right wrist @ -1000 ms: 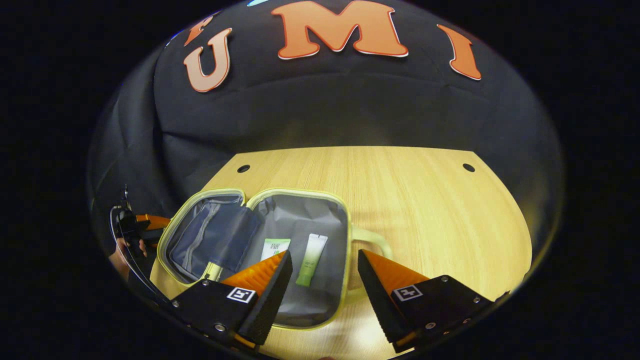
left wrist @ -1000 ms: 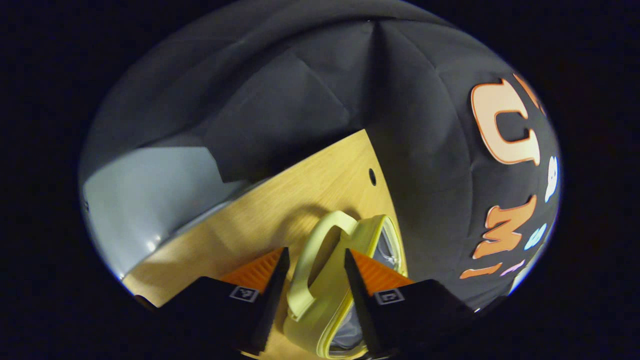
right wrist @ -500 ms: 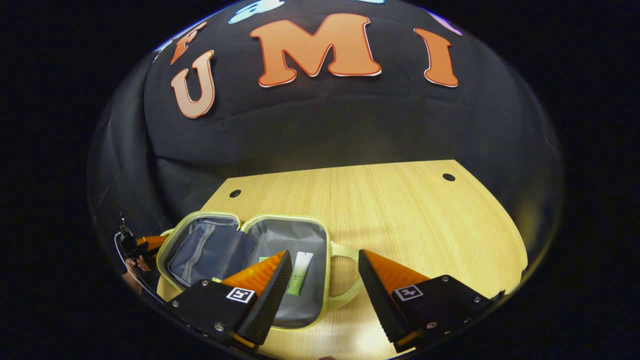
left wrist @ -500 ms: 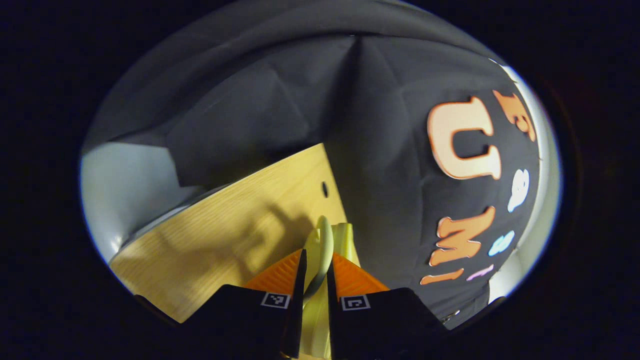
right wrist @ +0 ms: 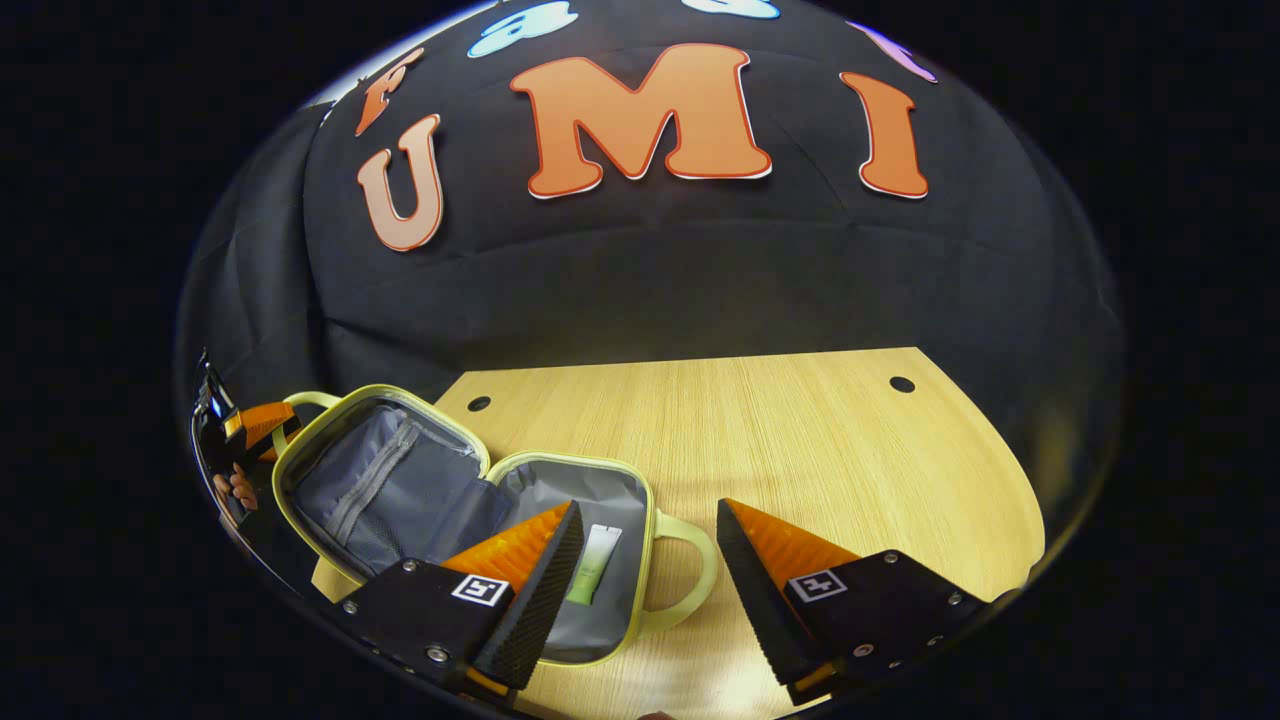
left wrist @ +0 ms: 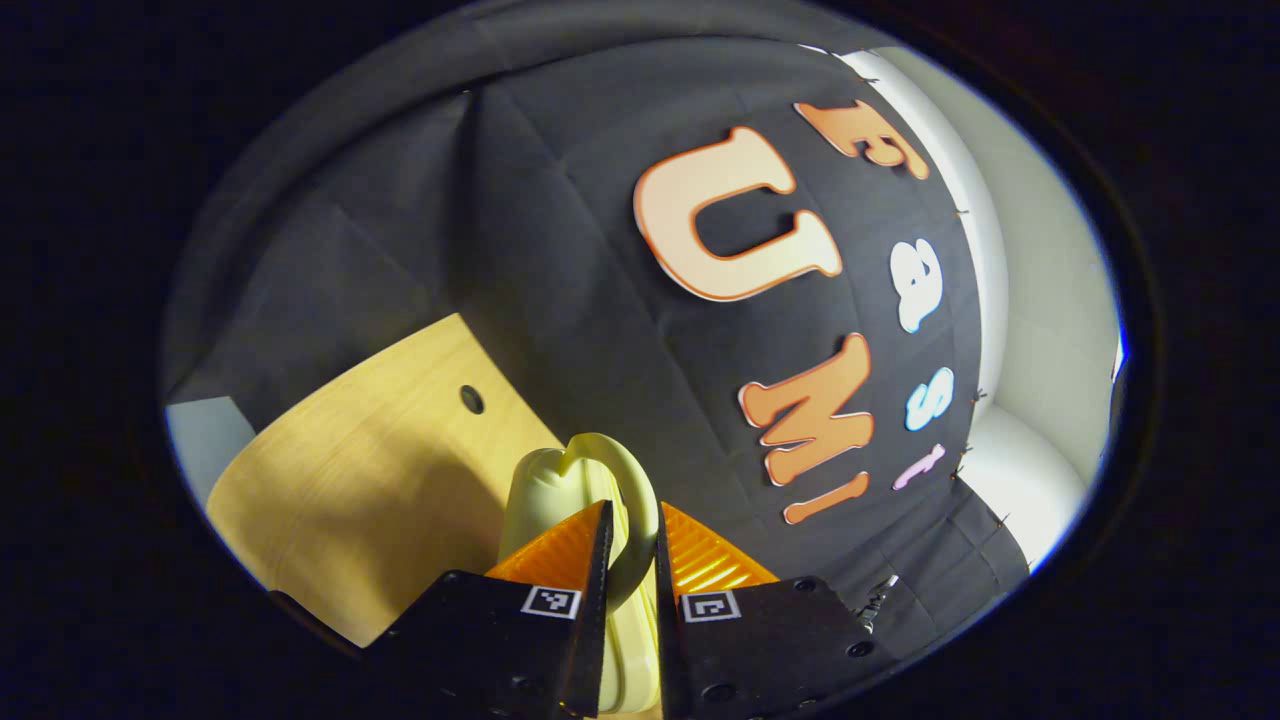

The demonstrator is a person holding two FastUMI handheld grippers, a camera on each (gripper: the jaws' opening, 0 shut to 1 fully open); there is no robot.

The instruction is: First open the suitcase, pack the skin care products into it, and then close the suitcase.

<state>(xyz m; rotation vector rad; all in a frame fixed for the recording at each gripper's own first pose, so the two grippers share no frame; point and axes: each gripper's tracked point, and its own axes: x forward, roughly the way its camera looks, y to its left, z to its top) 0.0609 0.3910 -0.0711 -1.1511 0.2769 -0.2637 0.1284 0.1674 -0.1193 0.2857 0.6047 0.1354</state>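
— Closing step: where does the suitcase (right wrist: 420,500) lie?
— Open on the table (right wrist: 800,440). Left gripper (left wrist: 630,560) is clamped on its lid handle (left wrist: 635,500); right gripper (right wrist: 640,560) has jaws apart. Soft, light shell; handle grips best.

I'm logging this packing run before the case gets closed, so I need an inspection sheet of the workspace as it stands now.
Surface: wooden table, bare wood beside the case.
Job's things: pale yellow suitcase open; its lid raised off the table; a green tube lies inside.
Clutter: nothing seen.
Grippers: left gripper shut on the lid handle; right gripper open above the case's near handle, holding nothing.
Cables: nothing seen.
Surroundings: black cloth wall behind the table.
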